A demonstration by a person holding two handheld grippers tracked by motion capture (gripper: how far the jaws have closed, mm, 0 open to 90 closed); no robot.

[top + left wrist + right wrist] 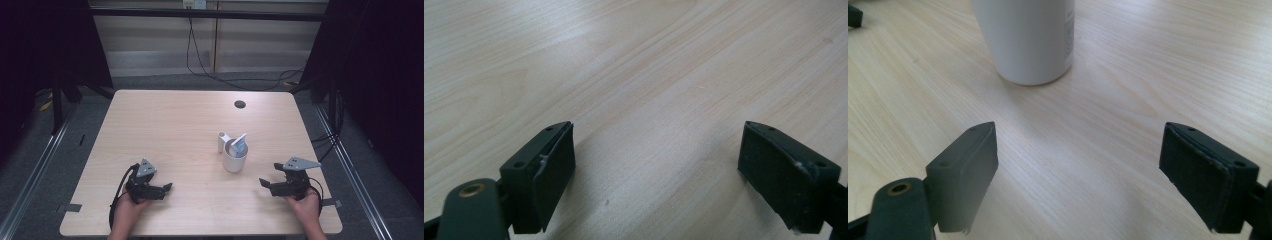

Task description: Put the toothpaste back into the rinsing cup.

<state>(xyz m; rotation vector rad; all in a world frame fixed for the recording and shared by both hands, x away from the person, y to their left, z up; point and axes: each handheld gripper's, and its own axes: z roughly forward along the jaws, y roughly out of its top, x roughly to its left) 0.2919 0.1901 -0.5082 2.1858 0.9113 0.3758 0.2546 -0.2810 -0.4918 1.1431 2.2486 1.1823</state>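
A white cup stands upright right of the table's middle, with a pale blue and white flat item sticking up out of it. A small white tube rests just behind the cup. My left gripper lies low at the front left, open, jaws wide apart over bare wood. My right gripper sits at the front right, open, pointing toward the cup. In the right gripper view the cup's base stands a short way ahead of the open jaws.
The light wooden table has a dark round cable hole near its far edge. Black cables run across the floor behind the table. Dark curtains flank both sides.
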